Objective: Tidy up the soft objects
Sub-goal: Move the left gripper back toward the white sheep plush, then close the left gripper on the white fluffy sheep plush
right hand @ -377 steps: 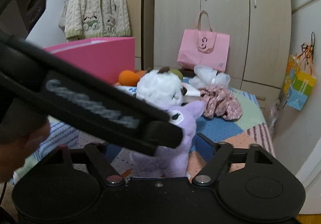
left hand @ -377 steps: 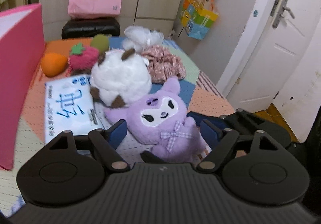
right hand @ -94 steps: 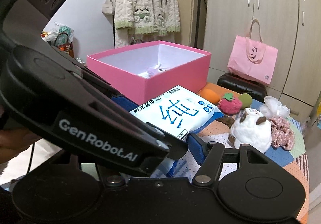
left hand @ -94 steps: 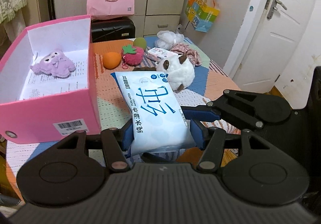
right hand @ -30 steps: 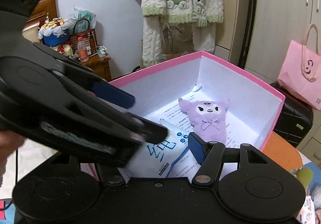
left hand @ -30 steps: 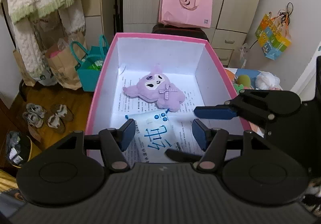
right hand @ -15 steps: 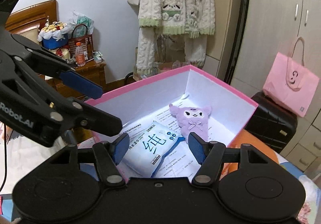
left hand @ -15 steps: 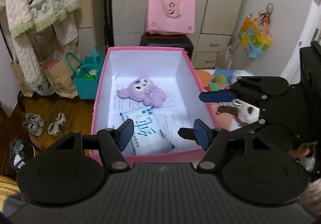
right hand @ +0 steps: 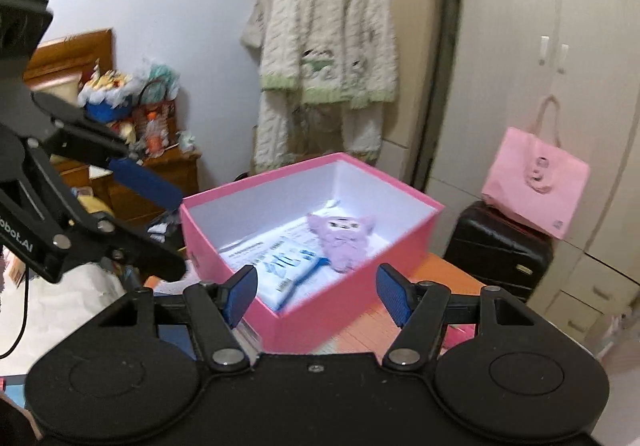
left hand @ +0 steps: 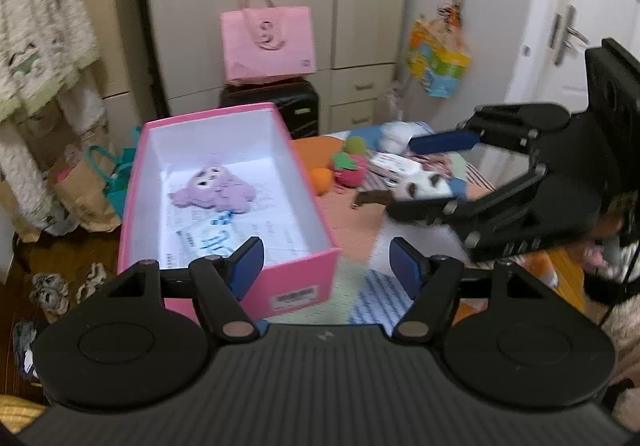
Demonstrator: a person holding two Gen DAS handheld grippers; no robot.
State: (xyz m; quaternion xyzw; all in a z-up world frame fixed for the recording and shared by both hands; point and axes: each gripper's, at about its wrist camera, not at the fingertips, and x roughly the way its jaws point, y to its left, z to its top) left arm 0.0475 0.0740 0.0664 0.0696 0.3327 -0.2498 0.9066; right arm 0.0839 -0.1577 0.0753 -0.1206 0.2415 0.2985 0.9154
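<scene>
A pink box (left hand: 304,286) (right hand: 344,298) stands at the left end of the table. Inside it lie a purple plush (left hand: 212,188) (right hand: 340,232) and a white and blue wet-wipe pack (left hand: 204,242) (right hand: 288,266). My left gripper (left hand: 326,266) hovers above the box's near right corner, its jaws opening with nothing between them. My right gripper (right hand: 316,290) hangs back from the box's near wall, open and empty. Both views are blurred. A white plush (left hand: 424,182), a strawberry plush (left hand: 350,168) and an orange plush (left hand: 320,180) lie on the table to the right of the box.
A small white pack (left hand: 390,166), a green ball (left hand: 354,144) and patterned cloth lie further back on the quilted table (left hand: 360,230). Behind stand a black suitcase (right hand: 496,246) with a pink bag (right hand: 536,190) on it, wardrobes, a hanging knitted cardigan (right hand: 324,46) and a cluttered wooden cabinet (right hand: 160,166).
Both grippers have let go of the wet-wipe pack, which now lies in the box, and have pulled back and up to the right. The left jaws have widened.
</scene>
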